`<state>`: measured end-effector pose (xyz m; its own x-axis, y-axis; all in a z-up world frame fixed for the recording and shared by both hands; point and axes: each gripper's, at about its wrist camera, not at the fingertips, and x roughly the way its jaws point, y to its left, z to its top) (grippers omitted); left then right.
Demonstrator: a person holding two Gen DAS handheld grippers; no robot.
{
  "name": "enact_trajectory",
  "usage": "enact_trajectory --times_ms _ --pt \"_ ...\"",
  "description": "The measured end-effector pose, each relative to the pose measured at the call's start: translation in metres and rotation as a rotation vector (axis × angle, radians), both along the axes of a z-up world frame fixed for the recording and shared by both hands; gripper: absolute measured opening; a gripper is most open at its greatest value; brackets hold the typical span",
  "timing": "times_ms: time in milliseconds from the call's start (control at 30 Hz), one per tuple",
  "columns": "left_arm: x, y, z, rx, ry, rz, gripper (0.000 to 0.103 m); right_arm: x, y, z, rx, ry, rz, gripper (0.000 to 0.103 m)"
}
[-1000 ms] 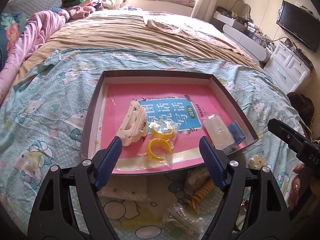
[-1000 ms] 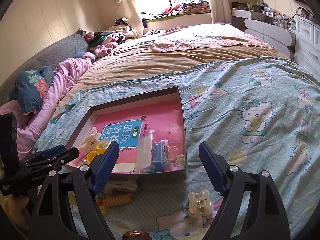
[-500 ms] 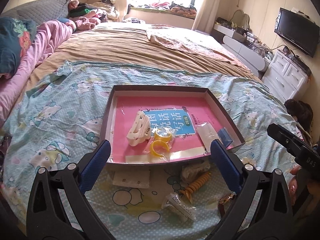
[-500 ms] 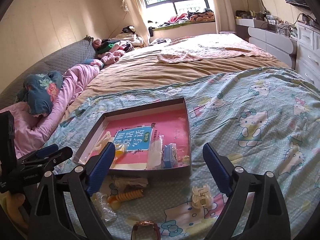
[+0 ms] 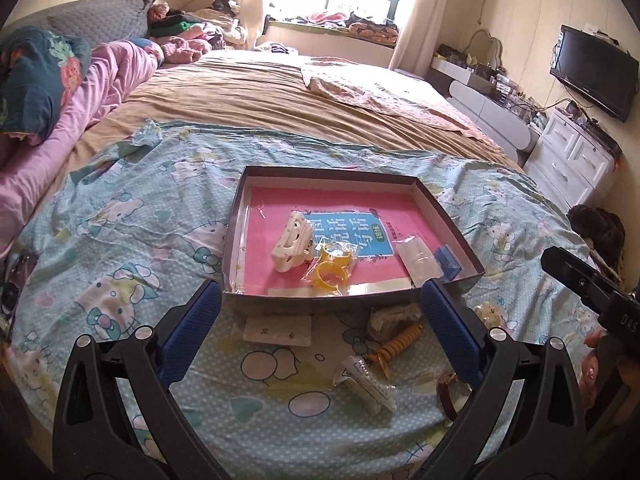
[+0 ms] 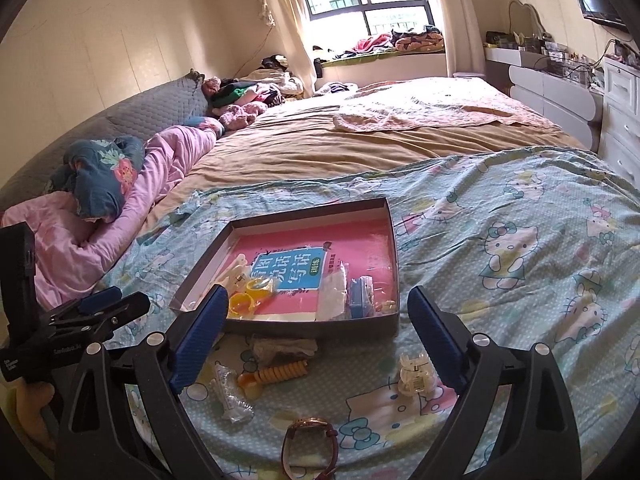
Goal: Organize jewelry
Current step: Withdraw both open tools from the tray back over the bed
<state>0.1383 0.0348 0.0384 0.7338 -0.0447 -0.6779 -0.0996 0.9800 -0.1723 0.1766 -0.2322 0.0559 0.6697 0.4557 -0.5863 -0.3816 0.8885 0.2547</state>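
Observation:
A dark shallow tray (image 5: 352, 300) lies on the bedspread, lined with a pink book. In it are a cream hair claw (image 5: 292, 246), bagged yellow rings (image 5: 330, 270), a clear packet (image 5: 418, 260) and a blue piece (image 5: 450, 262). In front of the tray lie an earring card (image 5: 277, 330), an orange spiral tie (image 5: 396, 344), a clear bag (image 5: 364, 384) and a watch (image 6: 310, 444). A small cream claw clip (image 6: 414, 374) sits to the right. My left gripper (image 5: 320, 300) is open and empty above these loose items. Beside it, my right gripper (image 6: 317, 304) is also open and empty.
The cartoon-cat bedspread (image 6: 520, 264) spreads wide to the right of the tray. A pink quilt and blue pillow (image 6: 100, 176) lie at the left. White drawers (image 5: 576, 160) and a wall television (image 5: 592, 68) stand past the bed's right edge.
Both grippers have drawn back and upward from the tray, and their jaws have widened. The loose items in front of the tray have come into fuller view.

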Motion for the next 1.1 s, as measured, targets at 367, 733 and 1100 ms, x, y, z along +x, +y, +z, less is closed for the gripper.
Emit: enact_trajectory --times_ms 367,733,1100 --pt "-0.021 0.014 -0.013 -0.003 0.025 0.040 0.093 -0.016 0.006 -0.008 -0.025 0.014 0.024 0.092" --pt "-0.040 0.025 -0.036 0.017 0.075 0.067 0.093 -0.031 0.018 -0.024 -0.049 0.058 0.075 0.092" --pt "-0.048 0.024 -0.064 0.020 0.142 0.062 0.093 -0.039 0.033 -0.046 -0.072 0.120 0.124 0.092"
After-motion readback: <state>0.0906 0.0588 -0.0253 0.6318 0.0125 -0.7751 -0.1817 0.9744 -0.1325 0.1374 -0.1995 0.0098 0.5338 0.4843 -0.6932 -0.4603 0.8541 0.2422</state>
